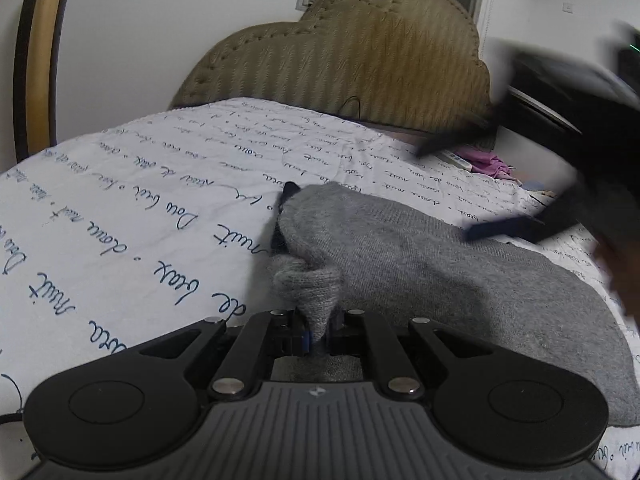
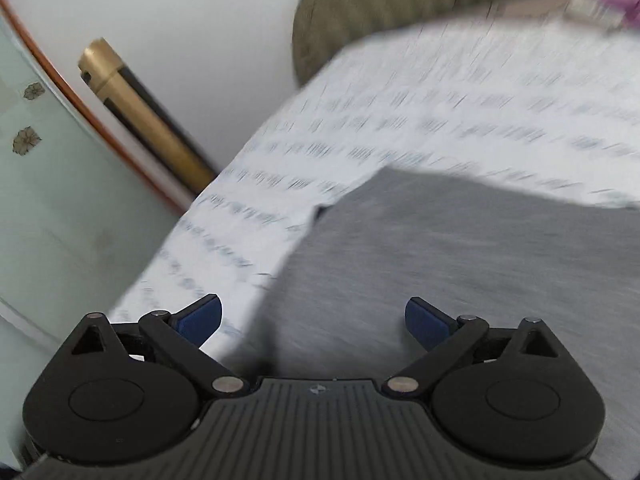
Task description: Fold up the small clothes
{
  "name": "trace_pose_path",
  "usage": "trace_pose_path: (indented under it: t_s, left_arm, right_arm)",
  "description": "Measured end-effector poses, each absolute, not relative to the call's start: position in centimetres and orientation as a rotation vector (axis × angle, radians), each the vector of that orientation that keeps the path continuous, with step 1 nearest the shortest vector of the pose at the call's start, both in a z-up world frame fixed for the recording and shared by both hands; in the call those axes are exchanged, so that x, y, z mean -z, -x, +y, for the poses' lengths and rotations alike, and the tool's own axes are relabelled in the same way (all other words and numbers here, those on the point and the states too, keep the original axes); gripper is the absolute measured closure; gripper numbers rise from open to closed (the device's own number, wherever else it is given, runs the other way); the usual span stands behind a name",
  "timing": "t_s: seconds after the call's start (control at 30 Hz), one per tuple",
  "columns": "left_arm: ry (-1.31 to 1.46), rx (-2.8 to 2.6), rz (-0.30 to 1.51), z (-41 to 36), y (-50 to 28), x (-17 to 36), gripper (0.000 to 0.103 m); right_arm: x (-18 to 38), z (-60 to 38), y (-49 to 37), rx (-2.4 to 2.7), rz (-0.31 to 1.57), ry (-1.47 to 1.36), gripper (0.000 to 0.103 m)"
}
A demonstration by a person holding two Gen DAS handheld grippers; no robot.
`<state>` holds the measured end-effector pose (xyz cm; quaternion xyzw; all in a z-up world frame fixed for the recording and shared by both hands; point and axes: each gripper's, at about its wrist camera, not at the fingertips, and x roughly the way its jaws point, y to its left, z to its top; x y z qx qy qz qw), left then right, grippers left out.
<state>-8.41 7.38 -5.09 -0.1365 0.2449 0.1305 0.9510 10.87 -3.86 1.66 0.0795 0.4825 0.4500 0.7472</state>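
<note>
A grey knitted garment (image 1: 420, 264) lies on a white bedsheet (image 1: 120, 208) printed with blue handwriting. My left gripper (image 1: 318, 334) is shut on a bunched corner of the grey garment, and the fabric rises in a twisted fold from between its jaws. A dark part of the garment (image 1: 289, 192) peeks out at its far end. In the right wrist view the grey garment (image 2: 460, 264) spreads flat, blurred by motion. My right gripper (image 2: 313, 320) hangs open above its near edge, blue pads (image 2: 200, 318) wide apart and nothing between them. The right gripper (image 1: 520, 184) also shows blurred above the garment at the right of the left wrist view.
A tan padded headboard (image 1: 352, 52) stands behind the bed. Purple cloth (image 1: 486, 162) and a small white item lie near the head of the bed. A gold and black pole (image 2: 140, 112) leans by the white wall, beside a pale green panel (image 2: 48, 200).
</note>
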Motion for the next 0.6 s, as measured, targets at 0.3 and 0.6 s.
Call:
trace_pose_path:
  t_s: [0.3, 0.6]
  left_arm:
    - [0.058, -0.19, 0.443, 4.5, 8.6, 4.6, 0.097]
    - [-0.109, -0.151, 0.421, 2.1, 8.1, 5.4, 0.097]
  right_arm:
    - [-0.1, 10.6, -11.0, -0.939, 1.231, 0.307, 0.019]
    - [1.7, 12.4, -10.2, -0.886, 1.194, 0.567, 0.066]
